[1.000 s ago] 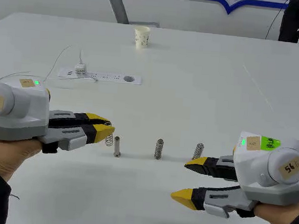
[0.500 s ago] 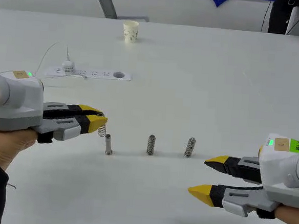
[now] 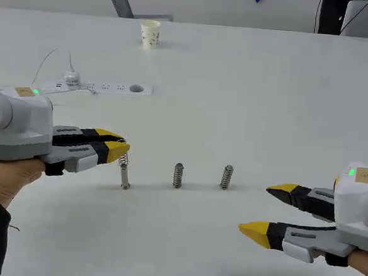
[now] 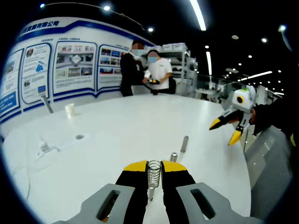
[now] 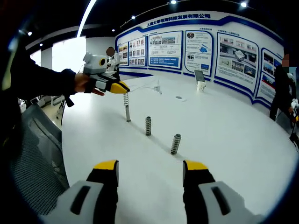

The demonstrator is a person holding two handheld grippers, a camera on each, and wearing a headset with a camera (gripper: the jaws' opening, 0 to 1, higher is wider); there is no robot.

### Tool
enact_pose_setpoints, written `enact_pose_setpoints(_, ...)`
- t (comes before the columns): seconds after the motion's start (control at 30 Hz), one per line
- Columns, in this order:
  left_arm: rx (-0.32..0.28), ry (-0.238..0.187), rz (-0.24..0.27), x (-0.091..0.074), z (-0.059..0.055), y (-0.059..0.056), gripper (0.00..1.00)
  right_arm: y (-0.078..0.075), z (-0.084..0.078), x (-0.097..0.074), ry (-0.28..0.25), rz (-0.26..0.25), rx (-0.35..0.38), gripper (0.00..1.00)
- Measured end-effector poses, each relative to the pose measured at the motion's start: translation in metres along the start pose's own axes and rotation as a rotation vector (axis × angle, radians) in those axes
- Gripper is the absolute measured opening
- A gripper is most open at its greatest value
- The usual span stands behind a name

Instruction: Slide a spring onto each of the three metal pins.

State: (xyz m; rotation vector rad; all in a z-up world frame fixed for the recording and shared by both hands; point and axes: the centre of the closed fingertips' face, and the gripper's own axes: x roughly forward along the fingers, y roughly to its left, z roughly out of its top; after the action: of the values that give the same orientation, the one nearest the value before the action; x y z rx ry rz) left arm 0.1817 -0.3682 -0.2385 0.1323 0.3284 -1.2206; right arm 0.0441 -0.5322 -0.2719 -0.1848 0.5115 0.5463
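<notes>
Aligning the spring (image 3: 123, 162) upright over the bare pin (image 3: 125, 180) toward the table's (image 3: 269, 87) near edge, the left hand-held gripper (image 3: 121, 148) pinches its top. The right hand-held gripper (image 3: 270, 210) hangs wide open, empty. 2 sprung pins (image 3: 178, 175) stand beside.

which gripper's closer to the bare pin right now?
Left. The left gripper, shut on a spring, hangs right over the bare pin. The right gripper is open, far off on the other side, past the middle pin and end pin.
</notes>
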Motion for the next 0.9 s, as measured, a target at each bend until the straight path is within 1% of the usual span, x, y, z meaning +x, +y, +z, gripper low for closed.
enact_pose_setpoints(0.07,0.000,0.002,-0.001,0.0007,-0.0009,0.0004,0.09,-0.0012,-0.0003,-0.0002,-0.004,-0.007,0.002,0.59)
enact_pose_setpoints(0.13,-0.002,0.004,-0.001,0.0012,-0.0017,0.0010,0.09,-0.0017,-0.0011,-0.0003,-0.003,-0.010,0.003,0.60)
enact_pose_setpoints(0.4,-0.001,0.012,-0.003,0.0025,-0.0051,0.0009,0.09,-0.0011,-0.0027,0.0003,0.001,-0.006,0.008,0.61)
enact_pose_setpoints(0.9,-0.005,0.008,0.001,0.0021,-0.0048,0.0037,0.09,0.0008,-0.0057,0.0025,0.004,0.003,0.018,0.61)
